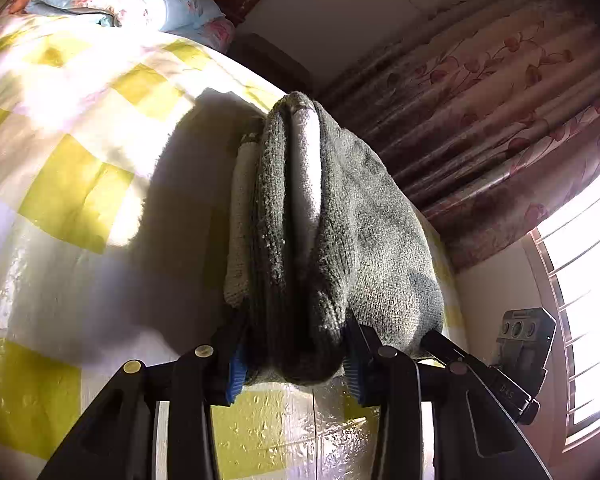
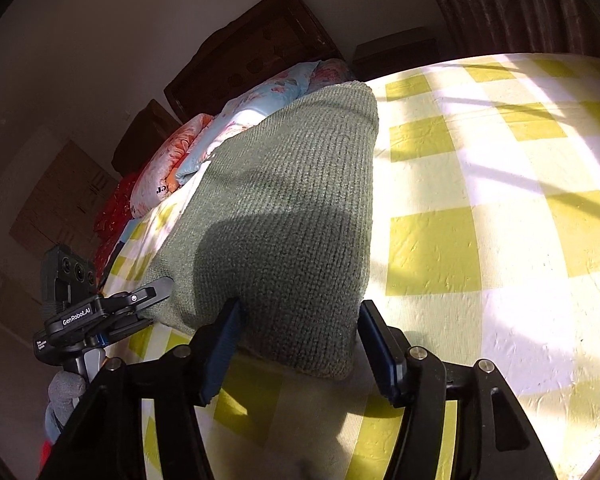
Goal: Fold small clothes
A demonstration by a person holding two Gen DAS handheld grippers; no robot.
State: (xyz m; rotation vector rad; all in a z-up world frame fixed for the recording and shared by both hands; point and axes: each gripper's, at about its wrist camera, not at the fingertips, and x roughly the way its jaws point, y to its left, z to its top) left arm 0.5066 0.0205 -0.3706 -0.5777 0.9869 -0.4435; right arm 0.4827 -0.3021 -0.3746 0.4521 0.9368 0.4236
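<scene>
Holding: a folded grey-green knitted garment (image 1: 332, 216) is shown lifted just above the bed (image 1: 80, 184), gripped at both near corners.
Left hand-held gripper (image 1: 296, 364): clenched on the bunched layers of the garment, a paler fold visible between them.
Right hand-held gripper (image 2: 300, 352): jaws are seen either side of the other corner (image 2: 308, 340); the left pad presses the knit, contact at the right pad cannot be told.
Garment position: suspended over the checked yellow sheet (image 2: 460, 240), pillows (image 2: 220, 136) behind.
Risk: the stacked layers may slip apart and the fold be lost, if one grip is loosened or the hands are drawn unevenly.
Containers: none is visible.
</scene>
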